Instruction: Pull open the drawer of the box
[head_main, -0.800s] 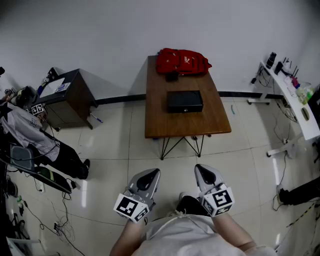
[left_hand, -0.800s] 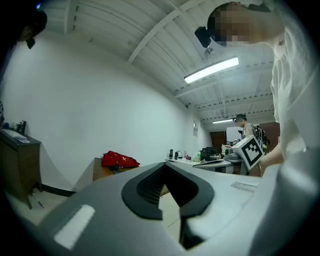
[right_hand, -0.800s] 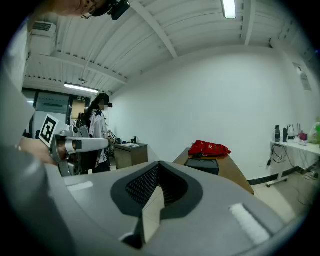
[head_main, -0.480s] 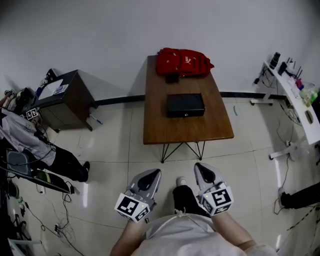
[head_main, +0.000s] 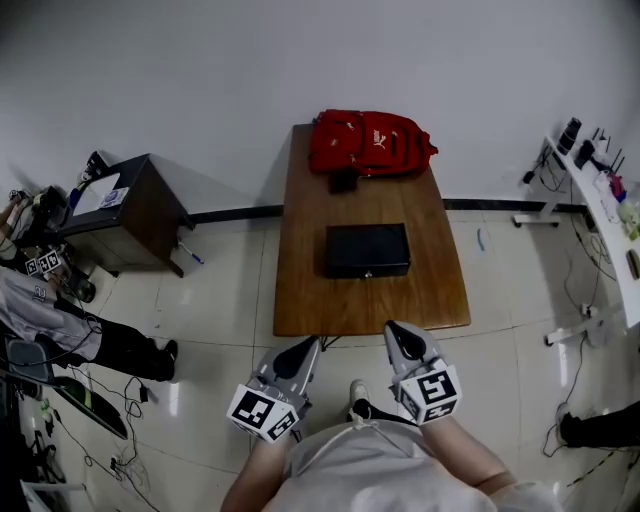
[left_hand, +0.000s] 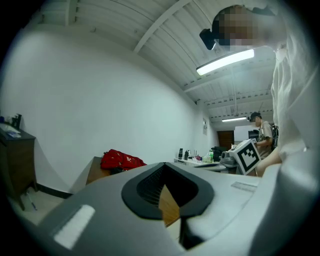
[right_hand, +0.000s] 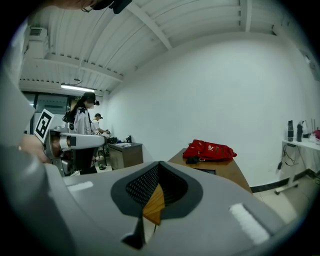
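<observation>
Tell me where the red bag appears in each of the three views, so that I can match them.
Head view: the red bag lies at top centre, on the far end of the wooden table.
Left gripper view: left of centre, a little below mid height.
Right gripper view: right of centre, a little below mid height.
Shared landmark: the wooden table under the bag, seen in all three views.

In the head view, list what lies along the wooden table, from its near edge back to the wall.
Near edge of the brown wooden table → flat black rectangular box → small black object → red fabric backpack → white wall.
</observation>
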